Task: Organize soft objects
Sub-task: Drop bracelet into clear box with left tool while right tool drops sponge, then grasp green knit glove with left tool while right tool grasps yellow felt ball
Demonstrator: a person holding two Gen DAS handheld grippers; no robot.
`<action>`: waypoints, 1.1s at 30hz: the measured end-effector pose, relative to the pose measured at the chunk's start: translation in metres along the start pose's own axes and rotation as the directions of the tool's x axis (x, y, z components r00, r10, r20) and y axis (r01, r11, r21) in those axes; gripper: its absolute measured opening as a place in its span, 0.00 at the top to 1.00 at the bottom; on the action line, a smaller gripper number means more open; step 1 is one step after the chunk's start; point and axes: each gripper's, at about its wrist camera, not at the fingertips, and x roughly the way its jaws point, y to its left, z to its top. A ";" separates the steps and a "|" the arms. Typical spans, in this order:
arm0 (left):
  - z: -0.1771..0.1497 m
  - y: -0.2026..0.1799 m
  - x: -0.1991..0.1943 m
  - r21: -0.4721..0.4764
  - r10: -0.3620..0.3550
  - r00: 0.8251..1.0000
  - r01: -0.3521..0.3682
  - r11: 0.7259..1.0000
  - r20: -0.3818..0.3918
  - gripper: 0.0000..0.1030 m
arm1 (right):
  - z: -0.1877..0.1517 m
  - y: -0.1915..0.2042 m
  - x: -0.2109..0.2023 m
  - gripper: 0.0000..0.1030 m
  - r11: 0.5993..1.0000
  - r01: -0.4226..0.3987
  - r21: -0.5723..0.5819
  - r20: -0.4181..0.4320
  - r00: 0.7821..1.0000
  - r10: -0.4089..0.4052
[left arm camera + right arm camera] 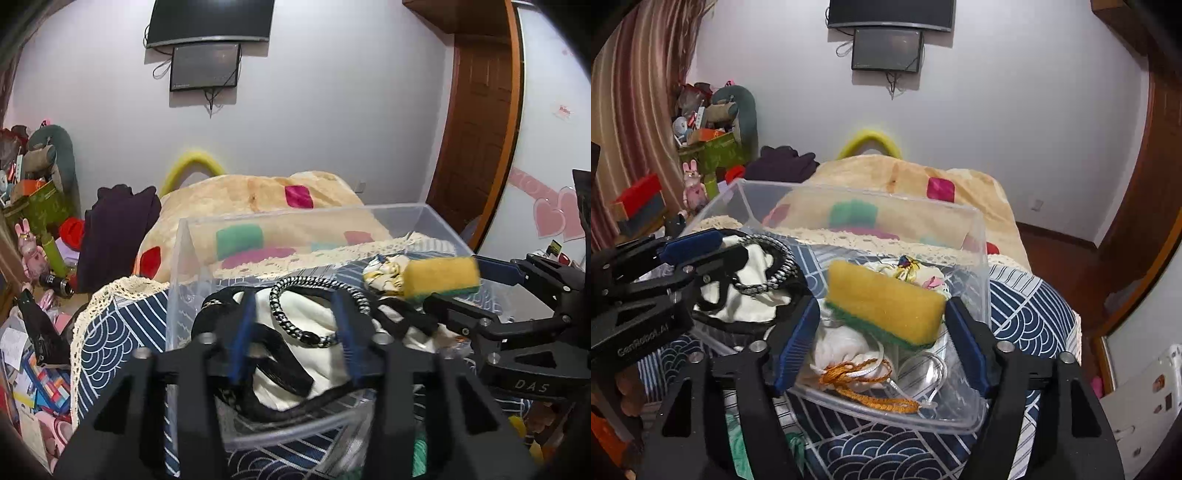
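A clear plastic box (177, 266) (979, 258) stands on a navy patterned cloth. It holds a white and black cloth (306, 332) (753, 291), a black-and-white braided bracelet (288, 317) (775, 280), a white pouch with an orange cord (846, 350) and a patterned scrunchie (384, 273). My right gripper (882, 332) (454, 288) is shut on a yellow and green sponge (882, 299) (439, 275) and holds it over the box. My left gripper (295, 328) (701, 254) is open over the white cloth, empty.
The navy cloth with lace trim (110, 332) (1034, 314) covers the table. A tan blanket with coloured patches (258, 199) (905, 177) lies behind. Clutter, toys and boxes (33, 229) crowd the left. A wooden door (480, 110) is at right.
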 end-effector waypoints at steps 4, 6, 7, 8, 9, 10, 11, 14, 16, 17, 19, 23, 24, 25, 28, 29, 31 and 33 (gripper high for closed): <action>0.000 -0.004 -0.026 0.000 0.022 0.998 -0.022 1.000 0.062 0.14 | 0.001 -0.003 -0.018 0.18 1.000 0.001 0.013 0.058 0.998 -0.002; 0.000 -0.005 -0.042 -0.001 0.028 0.994 -0.028 1.000 0.102 0.06 | 0.002 -0.005 -0.029 0.17 1.000 -0.007 0.019 0.084 0.996 0.006; 0.001 -0.005 -0.046 -0.002 0.028 0.994 -0.028 1.000 0.109 0.02 | 0.002 -0.005 -0.035 0.17 1.000 -0.010 0.020 0.097 0.995 0.008; -0.001 -0.005 -0.054 -0.004 0.026 0.993 -0.026 1.000 0.119 0.02 | 0.002 -0.007 -0.038 0.16 1.000 -0.012 0.022 0.107 0.994 0.009; -0.001 -0.005 -0.057 -0.004 0.025 0.992 -0.024 1.000 0.122 0.02 | 0.000 -0.007 -0.044 0.15 1.000 -0.012 0.024 0.117 0.993 0.009; -0.002 -0.005 -0.061 -0.003 0.022 0.992 -0.022 1.000 0.123 0.01 | -0.002 -0.007 -0.050 0.15 1.000 -0.011 0.023 0.126 0.992 0.008; -0.005 -0.005 -0.066 -0.001 0.020 0.992 -0.020 1.000 0.123 0.01 | -0.004 -0.007 -0.055 0.15 1.000 -0.008 0.023 0.133 0.991 0.005; -0.015 -0.006 -0.073 0.003 0.020 0.994 -0.021 1.000 0.111 0.00 | -0.016 -0.010 -0.065 0.14 1.000 0.000 0.017 0.137 0.991 -0.003; -0.023 -0.008 -0.074 0.009 0.022 0.996 -0.023 1.000 0.091 0.00 | -0.024 -0.011 -0.070 0.14 1.000 0.017 0.018 0.133 0.991 -0.020; -0.031 -0.009 -0.074 0.015 0.021 0.997 -0.022 1.000 0.072 0.00 | -0.031 -0.011 -0.073 0.14 1.000 0.025 0.019 0.127 0.992 -0.028; -0.041 -0.012 -0.073 0.017 0.013 0.999 -0.014 1.000 0.045 0.00 | -0.043 -0.012 -0.077 0.14 0.999 0.035 0.026 0.111 0.993 -0.037; -0.065 -0.020 -0.065 0.021 -0.022 0.999 0.023 1.000 -0.046 0.00 | -0.072 -0.014 -0.074 0.14 0.997 0.041 0.058 0.035 0.998 -0.043; -0.070 -0.022 -0.063 0.021 -0.027 0.998 0.029 0.999 -0.064 0.00 | -0.080 -0.014 -0.070 0.14 0.997 0.035 0.068 0.006 0.999 -0.035; -0.076 -0.024 -0.061 0.021 -0.034 0.996 0.036 0.999 -0.078 0.00 | -0.088 -0.014 -0.067 0.15 0.997 0.028 0.075 -0.021 0.999 -0.026; -0.089 -0.031 -0.056 0.000 -0.067 0.992 0.068 0.998 -0.108 0.00 | -0.109 -0.015 -0.058 0.16 0.994 0.001 0.112 -0.095 0.995 0.010; -0.092 -0.034 -0.054 -0.003 -0.076 0.990 0.076 0.997 -0.120 0.00 | -0.115 -0.017 -0.057 0.18 0.993 -0.003 0.122 -0.106 0.994 0.016; -0.097 -0.042 -0.048 0.019 -0.079 0.987 0.083 0.996 -0.143 0.00 | -0.126 -0.021 -0.054 0.29 0.989 -0.015 0.147 -0.131 0.991 0.034; -0.103 -0.048 -0.043 0.043 -0.078 0.984 0.086 0.995 -0.161 0.00 | -0.132 -0.024 -0.052 0.41 0.986 -0.023 0.166 -0.148 0.988 0.047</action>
